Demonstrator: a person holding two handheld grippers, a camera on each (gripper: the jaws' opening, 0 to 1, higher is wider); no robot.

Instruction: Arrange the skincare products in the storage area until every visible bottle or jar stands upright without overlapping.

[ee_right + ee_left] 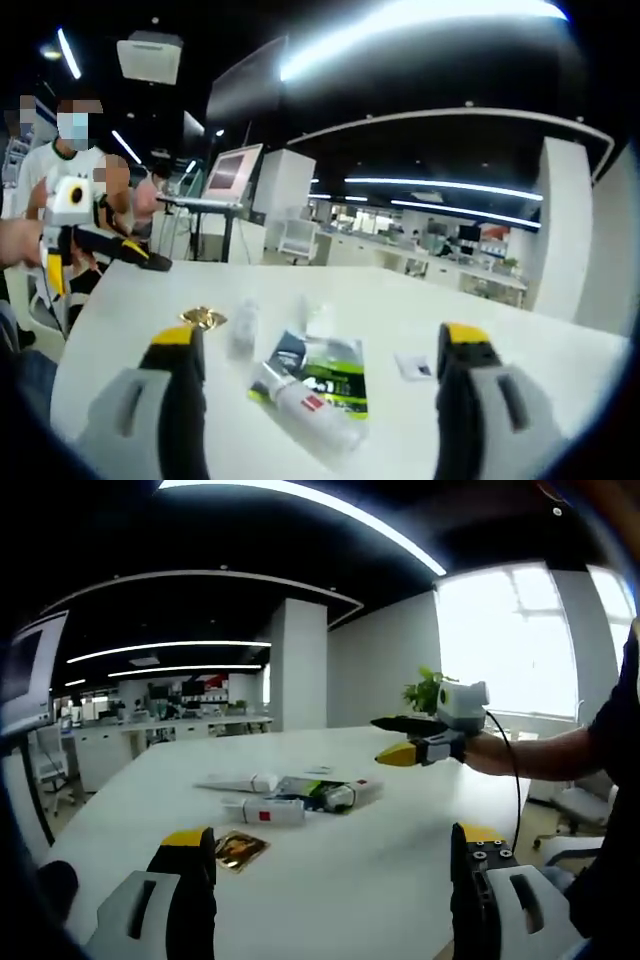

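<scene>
Both tongs, left (330, 880) and right (318, 375), gape empty above the surface (400, 810), likely sizing up the tubes (265, 810) lying flat at 12 o'clock.

White table (330, 880), large, rounded edge, plain top. Items lie in a loose cluster mid-table, all flat, none upright. Left gripper view: gold sachet (240, 849) nearest, white tube (265, 811) with red mark just beyond it, green-black pack (322, 792) touching or just beside the tube on its right, white box (238, 781) farther back left. Right gripper view: same tube (305, 405) overlaps the pack (325, 370); sachet (204, 318) far left, small card (415, 366) apart on the right.
</scene>
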